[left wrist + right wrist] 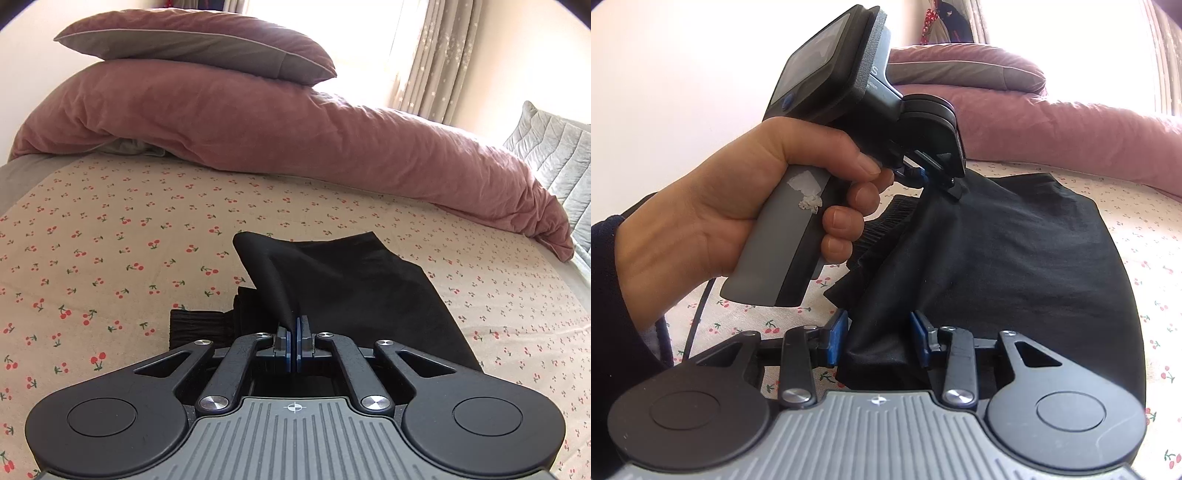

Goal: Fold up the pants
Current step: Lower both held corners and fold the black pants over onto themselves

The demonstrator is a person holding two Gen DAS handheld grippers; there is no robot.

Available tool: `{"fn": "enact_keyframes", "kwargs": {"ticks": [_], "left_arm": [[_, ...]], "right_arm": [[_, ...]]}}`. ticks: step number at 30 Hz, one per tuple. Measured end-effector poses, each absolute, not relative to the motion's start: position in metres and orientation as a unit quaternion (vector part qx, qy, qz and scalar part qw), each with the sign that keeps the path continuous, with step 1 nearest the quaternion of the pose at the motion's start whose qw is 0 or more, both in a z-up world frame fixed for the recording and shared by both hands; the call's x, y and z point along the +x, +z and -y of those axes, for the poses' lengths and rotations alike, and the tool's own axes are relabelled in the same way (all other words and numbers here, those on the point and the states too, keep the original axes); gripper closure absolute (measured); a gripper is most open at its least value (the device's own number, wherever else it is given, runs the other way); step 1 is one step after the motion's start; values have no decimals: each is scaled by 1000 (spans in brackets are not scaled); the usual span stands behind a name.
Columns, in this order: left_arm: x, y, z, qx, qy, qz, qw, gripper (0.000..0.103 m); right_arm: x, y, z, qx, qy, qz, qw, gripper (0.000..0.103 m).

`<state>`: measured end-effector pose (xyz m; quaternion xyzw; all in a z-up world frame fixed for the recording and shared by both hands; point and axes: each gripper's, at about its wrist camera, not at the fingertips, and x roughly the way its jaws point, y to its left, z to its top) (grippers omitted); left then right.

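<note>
On the cherry-print bed sheet (110,229) lie black pants (351,288); left gripper (294,332) fingers pinch a raised fold, right gripper (879,339) fingers stand apart around loose cloth.

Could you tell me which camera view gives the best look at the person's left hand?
The right wrist view: the left hand is seen whole there, wrapped around the left tool's grey handle. The left wrist view shows none of the hand.
</note>
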<state>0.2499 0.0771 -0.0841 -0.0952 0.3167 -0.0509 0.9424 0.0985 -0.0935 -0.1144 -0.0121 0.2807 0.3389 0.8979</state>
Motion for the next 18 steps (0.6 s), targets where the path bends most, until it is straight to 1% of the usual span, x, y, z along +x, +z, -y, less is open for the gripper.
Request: {"fn": "enact_keyframes", "kwargs": {"ticks": [3, 4, 6, 7, 8, 13, 16, 18], "left_arm": [[249, -78, -90, -118, -48, -312, 942, 101], [250, -76, -96, -125, -46, -314, 940, 101], [251, -76, -105, -136, -39, -317, 938, 101], [252, -78, -107, -137, -38, -318, 937, 101], [254, -80, -109, -135, -38, -322, 936, 101], [263, -85, -119, -145, -45, -333, 931, 101], [262, -87, -126, -151, -39, -348, 925, 101], [259, -84, -130, -151, -38, -345, 925, 101]], "right_arm": [[102, -108, 103, 17, 354, -294, 888, 72], [104, -106, 108, 28, 358, -298, 884, 70], [108, -102, 118, 51, 362, -310, 877, 64], [110, -101, 123, 60, 365, -316, 874, 57], [111, -100, 127, 69, 365, -319, 872, 53], [111, -99, 134, 74, 362, -322, 872, 52], [112, -99, 136, 73, 365, -326, 869, 46], [112, -99, 138, 78, 370, -330, 865, 45]]}}
